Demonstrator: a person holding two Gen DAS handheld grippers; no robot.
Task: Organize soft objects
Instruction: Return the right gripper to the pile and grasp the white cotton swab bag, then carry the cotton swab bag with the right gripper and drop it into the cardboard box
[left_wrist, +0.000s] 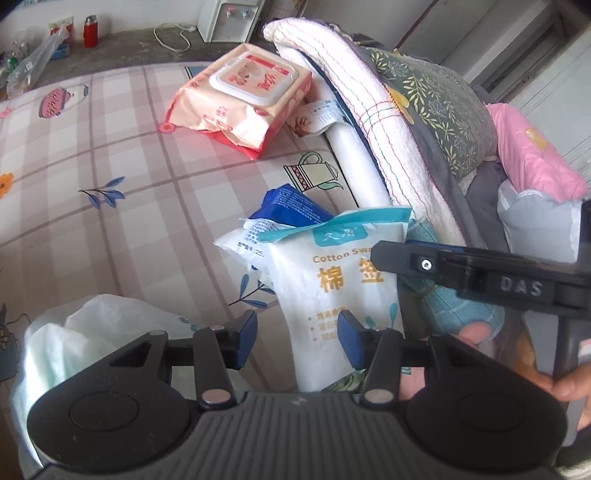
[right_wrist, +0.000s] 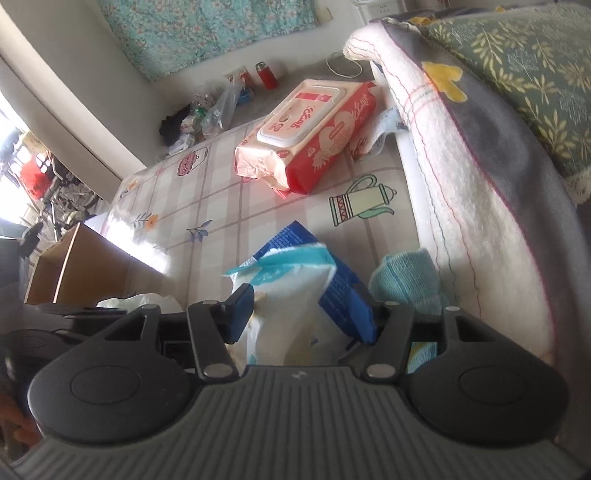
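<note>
Right gripper (right_wrist: 306, 314) probably clamps the cotton swab bag (right_wrist: 288, 314); left gripper (left_wrist: 297, 339) released beside it. Lift straight, avoid blue pack (right_wrist: 332, 288).

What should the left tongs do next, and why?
Probably close the left tongs on the cotton swab bag: its lower part already sits between their open fingers, and the right tongs are around it too.
</note>
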